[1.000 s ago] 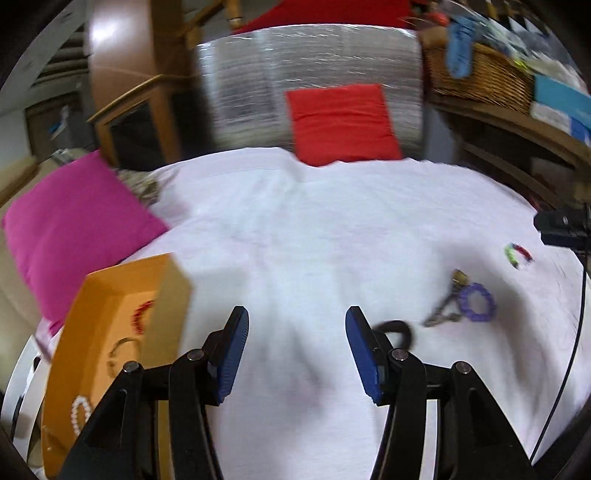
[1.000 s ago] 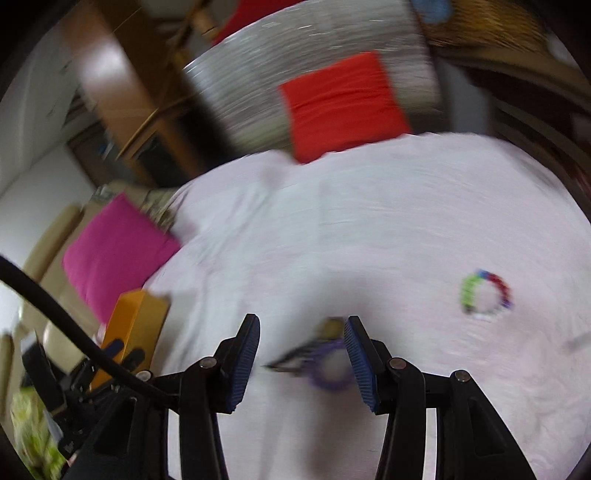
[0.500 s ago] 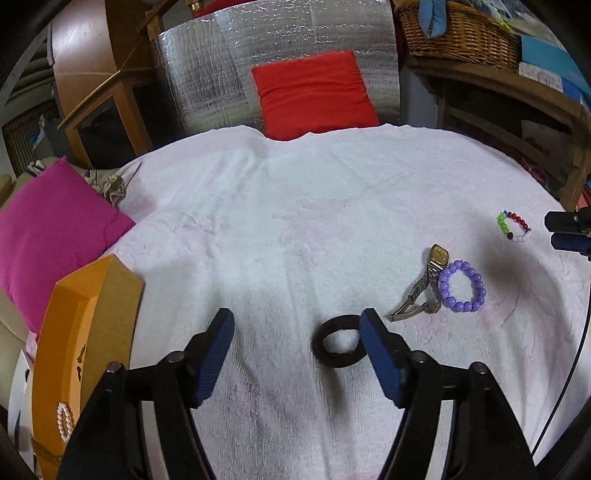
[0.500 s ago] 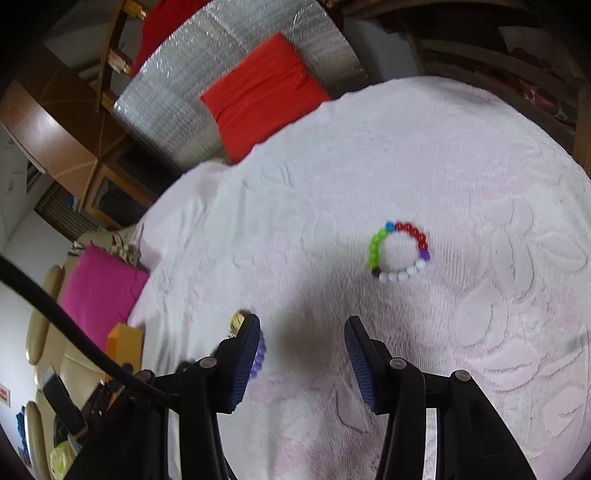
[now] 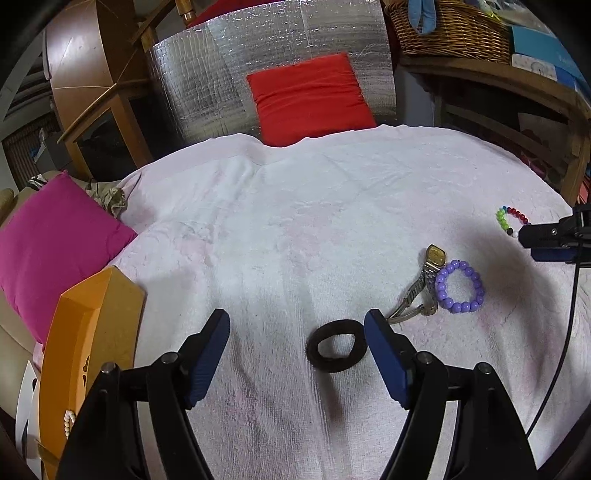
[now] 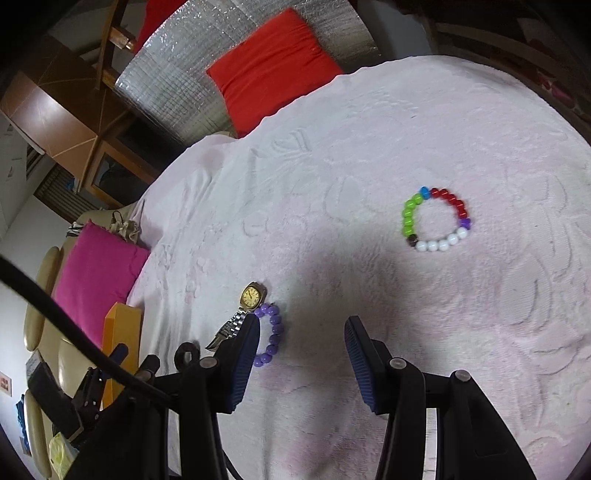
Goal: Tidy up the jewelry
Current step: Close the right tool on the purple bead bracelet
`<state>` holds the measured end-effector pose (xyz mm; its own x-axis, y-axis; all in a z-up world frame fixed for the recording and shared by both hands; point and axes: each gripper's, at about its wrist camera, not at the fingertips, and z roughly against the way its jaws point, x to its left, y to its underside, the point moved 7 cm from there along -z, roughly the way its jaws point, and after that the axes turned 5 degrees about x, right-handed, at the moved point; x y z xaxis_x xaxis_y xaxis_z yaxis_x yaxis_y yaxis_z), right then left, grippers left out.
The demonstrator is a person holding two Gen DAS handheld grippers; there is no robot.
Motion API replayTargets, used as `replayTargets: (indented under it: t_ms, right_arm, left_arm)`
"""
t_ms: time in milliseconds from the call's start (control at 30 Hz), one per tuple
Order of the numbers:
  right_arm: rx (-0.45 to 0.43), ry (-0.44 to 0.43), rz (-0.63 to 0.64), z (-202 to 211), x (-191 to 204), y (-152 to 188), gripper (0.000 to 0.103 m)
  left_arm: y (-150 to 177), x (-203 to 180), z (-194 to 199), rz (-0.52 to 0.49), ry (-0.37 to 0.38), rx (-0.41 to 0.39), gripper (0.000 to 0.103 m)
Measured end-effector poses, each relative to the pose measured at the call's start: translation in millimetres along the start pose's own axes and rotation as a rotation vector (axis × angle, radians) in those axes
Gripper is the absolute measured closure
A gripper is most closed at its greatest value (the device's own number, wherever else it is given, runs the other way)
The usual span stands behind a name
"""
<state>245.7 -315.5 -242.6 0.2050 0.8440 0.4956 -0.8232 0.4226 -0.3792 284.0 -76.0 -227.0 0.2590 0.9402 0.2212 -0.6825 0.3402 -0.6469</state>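
A black hair band [image 5: 337, 350] lies on the white towel between the fingers of my open, empty left gripper [image 5: 297, 330], nearer the right finger. A gold wristwatch [image 5: 424, 280] and a purple bead bracelet [image 5: 460, 291] lie beyond it to the right. A multicolour bead bracelet [image 6: 436, 221] lies ahead and to the right of my open, empty right gripper [image 6: 301, 334]. The watch [image 6: 243, 310] and purple bracelet [image 6: 269, 341] sit by the right gripper's left finger. An orange tray [image 5: 81, 332] at the left holds a white pearl string [image 5: 68, 422].
A pink cushion [image 5: 48, 247] lies at the left edge and a red cushion [image 5: 310, 96] leans at the back against a silver foil panel [image 5: 221, 74]. A wicker basket [image 5: 450, 33] sits on a wooden shelf at the back right.
My left gripper opened wider and moved right, so the hair band now lies between its fingers. My right gripper swung right from the purple bracelet toward the multicolour bracelet.
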Motion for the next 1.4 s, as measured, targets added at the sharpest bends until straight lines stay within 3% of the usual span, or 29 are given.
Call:
replayTargets:
  t_ms: [500, 1400]
  right_arm:
    - [0.026, -0.017, 0.063, -17, 27, 8, 0.051]
    - [0.029, -0.012, 0.076, -14, 22, 9, 0.051]
  left_arm:
    - [-1, 10, -1, 0.019, -0.013, -0.002, 0.027]
    - [-5, -5, -1, -0.01, -0.014, -0.009, 0.027]
